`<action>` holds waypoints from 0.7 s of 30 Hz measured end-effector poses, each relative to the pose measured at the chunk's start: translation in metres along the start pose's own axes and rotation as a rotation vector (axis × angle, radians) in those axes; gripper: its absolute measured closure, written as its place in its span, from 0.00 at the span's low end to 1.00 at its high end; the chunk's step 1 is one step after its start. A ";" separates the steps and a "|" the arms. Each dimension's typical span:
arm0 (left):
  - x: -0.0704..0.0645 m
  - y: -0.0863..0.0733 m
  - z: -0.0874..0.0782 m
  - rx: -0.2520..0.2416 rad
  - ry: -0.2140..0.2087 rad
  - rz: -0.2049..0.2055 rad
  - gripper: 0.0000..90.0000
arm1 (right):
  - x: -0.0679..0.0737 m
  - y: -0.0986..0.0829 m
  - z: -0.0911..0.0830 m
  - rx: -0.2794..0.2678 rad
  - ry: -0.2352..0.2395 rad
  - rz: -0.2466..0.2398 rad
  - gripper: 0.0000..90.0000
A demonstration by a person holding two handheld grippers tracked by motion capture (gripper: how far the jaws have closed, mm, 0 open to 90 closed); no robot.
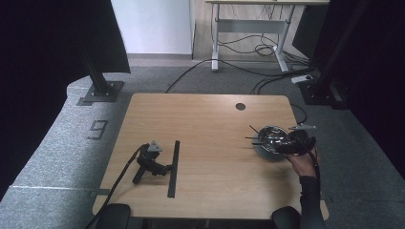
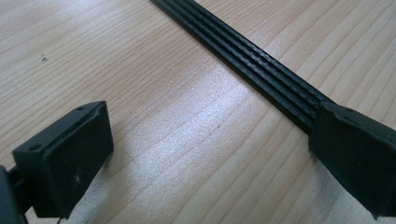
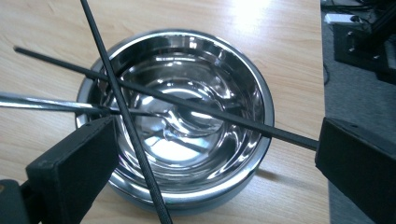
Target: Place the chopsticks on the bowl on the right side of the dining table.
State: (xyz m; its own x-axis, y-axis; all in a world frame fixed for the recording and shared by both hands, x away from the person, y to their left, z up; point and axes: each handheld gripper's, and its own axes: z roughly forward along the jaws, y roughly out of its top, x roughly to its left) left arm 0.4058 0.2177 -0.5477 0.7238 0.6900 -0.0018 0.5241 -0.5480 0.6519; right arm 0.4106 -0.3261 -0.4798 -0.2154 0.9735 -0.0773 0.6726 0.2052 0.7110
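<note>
A steel bowl [image 1: 268, 139] stands near the table's right edge, and its rim [image 3: 187, 33] is bright in the right gripper view. Two thin black rods [image 3: 210, 112] cross over the bowl, and a silver handle [image 3: 46, 103] leans in from the left. My right gripper [image 1: 288, 144], held by a hand, hovers open just above the bowl [image 3: 219, 154], touching nothing. My left gripper [image 1: 164, 168] lies on the table with no hand on it. It is open [image 2: 210, 154], with one jaw against a long black ribbed strip [image 2: 252, 65], seen on the table's left half [image 1: 173, 168].
The wooden table [image 1: 210, 119] has a round cable hole [image 1: 240, 106] at the back. Black stand bases [image 1: 100, 91] sit on the grey carpet to either side, and a desk with loose cables [image 1: 250, 28] stands behind. The left gripper's cable [image 1: 117, 183] trails off the front left edge.
</note>
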 end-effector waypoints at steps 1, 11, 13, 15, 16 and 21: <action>0.000 0.000 0.000 0.000 0.000 0.000 0.00 | -0.001 -0.001 0.000 -0.002 0.008 0.005 0.00; 0.000 0.000 0.000 0.000 0.000 0.000 0.00 | -0.006 -0.013 0.009 0.023 -0.011 0.008 0.00; 0.000 0.000 0.000 -0.001 0.000 0.000 0.00 | -0.008 -0.015 0.011 0.042 -0.004 0.015 0.00; 0.000 0.000 0.000 0.000 0.000 0.000 0.00 | -0.009 -0.016 0.013 0.055 -0.007 0.010 0.00; 0.000 0.000 0.000 0.000 0.000 0.000 0.00 | -0.009 -0.016 0.013 0.055 -0.007 0.010 0.00; 0.000 0.000 0.000 -0.001 0.000 0.000 0.00 | -0.014 -0.019 0.014 0.055 -0.014 0.018 0.00</action>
State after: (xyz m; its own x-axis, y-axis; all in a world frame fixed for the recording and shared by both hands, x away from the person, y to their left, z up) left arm 0.4058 0.2176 -0.5478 0.7236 0.6902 -0.0017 0.5239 -0.5476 0.6524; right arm 0.4108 -0.3419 -0.5017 -0.1930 0.9783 -0.0750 0.7144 0.1925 0.6728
